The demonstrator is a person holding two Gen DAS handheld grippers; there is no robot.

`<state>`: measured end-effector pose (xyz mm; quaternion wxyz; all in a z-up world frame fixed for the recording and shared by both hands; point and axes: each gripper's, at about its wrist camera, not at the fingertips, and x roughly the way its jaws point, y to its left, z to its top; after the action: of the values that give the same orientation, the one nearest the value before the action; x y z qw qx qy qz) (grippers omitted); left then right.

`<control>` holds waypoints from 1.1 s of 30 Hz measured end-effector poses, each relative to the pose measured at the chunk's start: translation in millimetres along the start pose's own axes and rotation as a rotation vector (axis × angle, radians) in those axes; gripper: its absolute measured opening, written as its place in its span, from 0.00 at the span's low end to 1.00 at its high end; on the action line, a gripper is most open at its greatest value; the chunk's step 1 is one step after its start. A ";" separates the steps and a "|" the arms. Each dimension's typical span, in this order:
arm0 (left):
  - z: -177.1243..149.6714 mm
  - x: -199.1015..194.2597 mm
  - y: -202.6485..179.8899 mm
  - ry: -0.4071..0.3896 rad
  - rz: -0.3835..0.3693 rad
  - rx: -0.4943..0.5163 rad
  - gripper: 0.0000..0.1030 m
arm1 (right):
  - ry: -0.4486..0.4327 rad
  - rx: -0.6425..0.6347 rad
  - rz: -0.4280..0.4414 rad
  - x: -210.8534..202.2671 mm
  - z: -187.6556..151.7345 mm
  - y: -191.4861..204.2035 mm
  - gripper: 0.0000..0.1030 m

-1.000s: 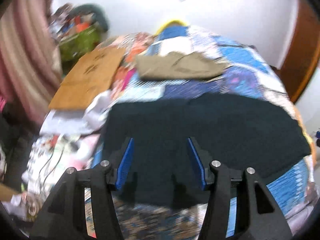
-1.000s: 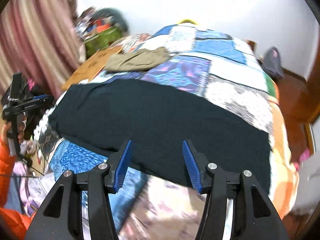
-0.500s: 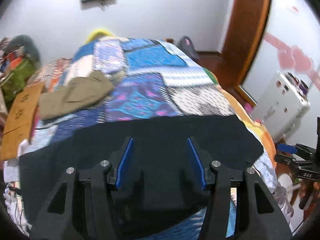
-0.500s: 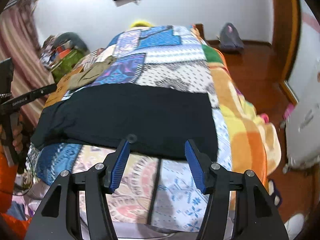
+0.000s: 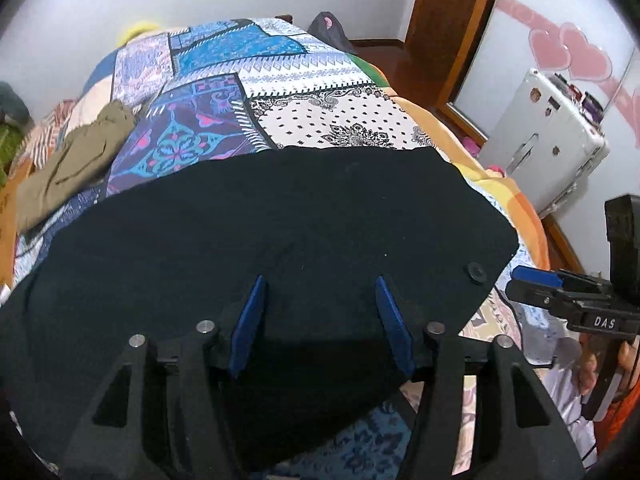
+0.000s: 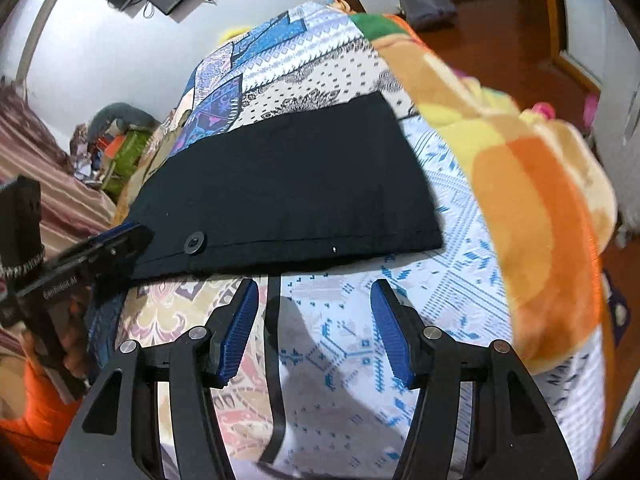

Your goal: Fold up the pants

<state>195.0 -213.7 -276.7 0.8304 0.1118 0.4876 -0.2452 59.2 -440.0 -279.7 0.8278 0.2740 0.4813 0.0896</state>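
Black pants [image 5: 280,220] lie flat across the patchwork bedspread [image 5: 332,112], with the button [image 5: 474,270] at the waistband end on the right. My left gripper [image 5: 320,284] hovers over the pants near their front edge. Its jaws are opening and nothing is pinched between the blue pads. In the right wrist view the pants [image 6: 288,184] and their button [image 6: 195,242] lie just beyond my right gripper [image 6: 316,286]. That gripper is over bare bedspread in front of the waistband edge, with its jaws opening on nothing. Each gripper also appears at the edge of the other's view.
Folded olive pants [image 5: 72,160] lie on the bed's far left. An orange blanket [image 6: 540,184] drapes the bed's right side, and a black strap [image 6: 274,360] hangs under my right gripper. A silver case [image 5: 548,140] and a backpack [image 5: 328,28] stand on the wooden floor.
Both views have swung right along the pants to the waistband end. My right gripper has dropped towards the waistband edge. Both pairs of jaws stand slightly wider.
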 end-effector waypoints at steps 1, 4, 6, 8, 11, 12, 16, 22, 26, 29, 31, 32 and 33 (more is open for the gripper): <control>0.5 1.1 -1.6 -0.001 0.003 0.003 0.60 | -0.001 0.010 0.008 1.6 0.3 -0.6 0.56; 1.9 3.5 -4.6 -0.004 0.009 0.017 0.64 | -0.011 0.046 0.048 3.6 3.3 -3.5 0.60; 1.9 4.4 -5.8 -0.009 0.015 0.024 0.65 | -0.021 0.069 0.068 3.3 4.1 -5.6 0.60; 2.7 5.5 -5.5 -0.010 0.016 0.022 0.66 | -0.037 0.097 0.088 2.4 4.8 -7.8 0.60; 4.6 7.5 -6.7 -0.011 0.019 0.023 0.67 | -0.054 0.138 0.107 3.1 6.3 -12.7 0.60; 5.2 8.2 -7.0 -0.011 0.020 0.024 0.67 | -0.060 0.146 0.110 4.7 8.4 -13.4 0.60; 5.8 10.0 -7.6 -0.018 0.023 0.019 0.67 | -0.086 0.152 0.101 7.1 15.0 -13.7 0.60; 5.0 9.6 -8.9 -0.024 0.030 0.020 0.67 | -0.145 0.084 0.059 8.0 24.2 -3.9 0.30; 5.2 8.0 -7.1 -0.020 0.016 0.014 0.66 | -0.180 0.050 0.050 1.5 31.1 -0.8 0.09; 5.5 3.4 -3.4 -0.022 0.002 0.001 0.66 | -0.221 0.017 0.052 -10.3 36.1 7.6 0.09; 5.7 -1.5 1.5 -0.032 -0.008 -0.019 0.66 | -0.244 -0.011 0.055 -16.9 40.1 16.9 0.08; 5.7 -5.2 4.8 -0.041 -0.012 -0.032 0.66 | -0.258 -0.026 0.064 -22.5 43.0 22.7 0.08; 5.7 -9.2 7.5 -0.051 -0.013 -0.042 0.66 | -0.267 -0.033 0.068 -24.2 45.8 26.7 0.08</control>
<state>199.5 -206.9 -266.3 0.8432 0.0850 0.4720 -0.2430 88.4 -444.5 -229.6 0.8854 0.2859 0.3557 0.0880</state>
